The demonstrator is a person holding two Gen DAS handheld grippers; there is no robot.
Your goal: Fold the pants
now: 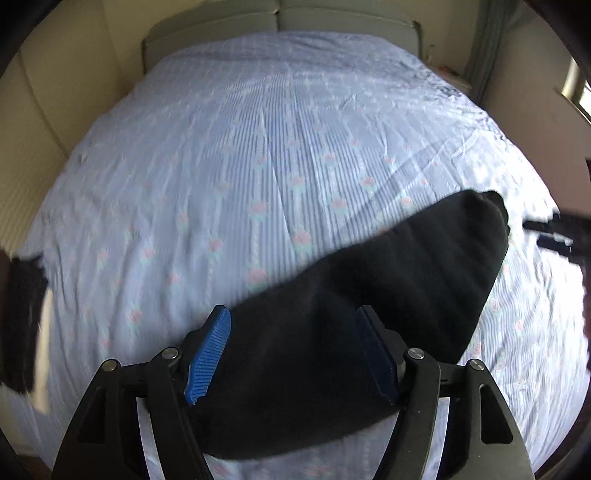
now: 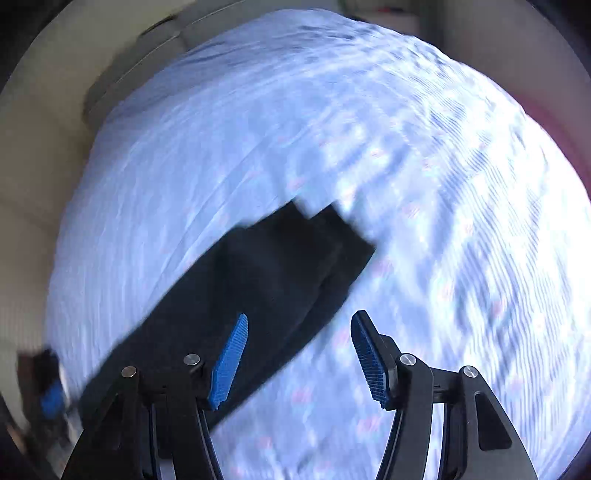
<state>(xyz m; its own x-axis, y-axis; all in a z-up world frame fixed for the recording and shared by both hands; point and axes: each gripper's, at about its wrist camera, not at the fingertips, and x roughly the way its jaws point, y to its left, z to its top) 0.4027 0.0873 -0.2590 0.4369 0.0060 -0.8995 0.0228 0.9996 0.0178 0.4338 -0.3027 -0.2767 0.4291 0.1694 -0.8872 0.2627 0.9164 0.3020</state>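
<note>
Pants (image 1: pixel 388 295), black, folded lengthwise, lie diagonally on blue striped flowered bedsheet (image 1: pixel 258 147). Left gripper (image 1: pixel 291 354) fingers spread wide, pants between them, not clamped. Right gripper (image 2: pixel 299 358) fingers apart above sheet, pants' edge just left. Right view blurred.

The folded black fabric pants (image 1: pixel 388 295) lie on the pale blue striped, flower-printed bedsheet (image 1: pixel 258 155), which covers the bed. Seen from the left wrist, the pants run from between the fingers of the left gripper (image 1: pixel 291 354) toward the far right — the grey padded headboard (image 1: pixel 280 22) stands behind. The right gripper (image 2: pixel 299 358) sits just right of the pants' near end.
</note>
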